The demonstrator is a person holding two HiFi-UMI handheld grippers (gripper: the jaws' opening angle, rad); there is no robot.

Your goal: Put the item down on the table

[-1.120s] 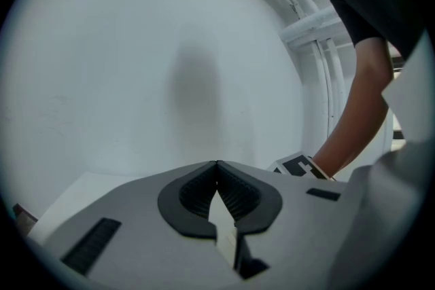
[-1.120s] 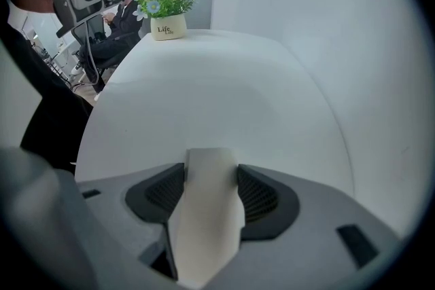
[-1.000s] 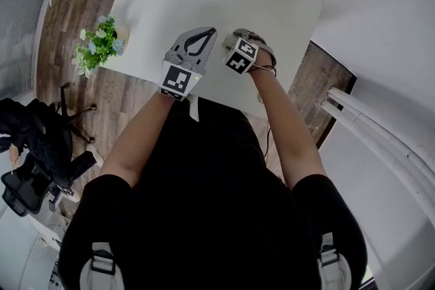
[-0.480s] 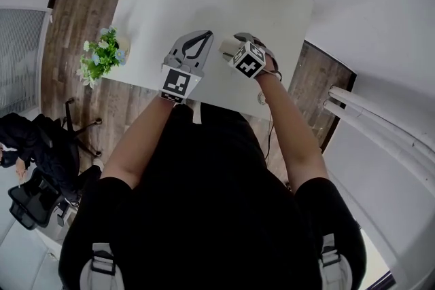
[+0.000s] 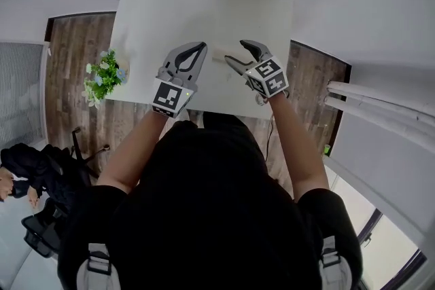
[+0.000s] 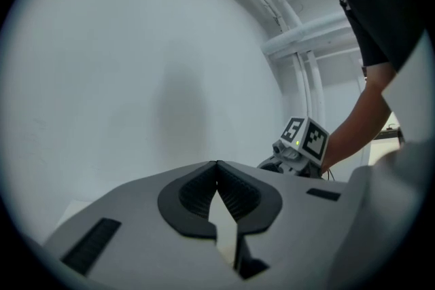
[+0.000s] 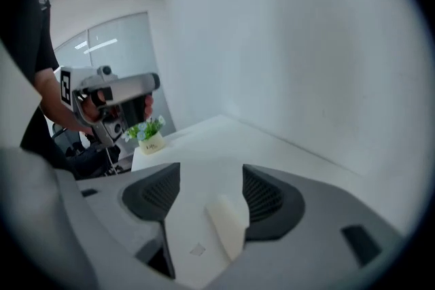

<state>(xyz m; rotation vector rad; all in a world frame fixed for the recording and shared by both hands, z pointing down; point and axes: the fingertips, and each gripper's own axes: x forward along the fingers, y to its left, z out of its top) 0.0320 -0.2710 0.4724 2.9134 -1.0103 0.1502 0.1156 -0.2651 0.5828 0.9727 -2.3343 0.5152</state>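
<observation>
At frame centre, the right gripper (image 5: 238, 52) is rising, its jaws just opening and now standing spread; the pale item (image 7: 228, 224) is lying released on the table (image 5: 170, 3) below; left gripper (image 5: 201, 46) pressed together, empty; placement is looking done.

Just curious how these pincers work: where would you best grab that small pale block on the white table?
Probably across its two long sides, near mid-length, from above. The pale block lies flat on the table, leaving only top and sides free; its long sides look straight, parallel and closer together than its ends.
</observation>
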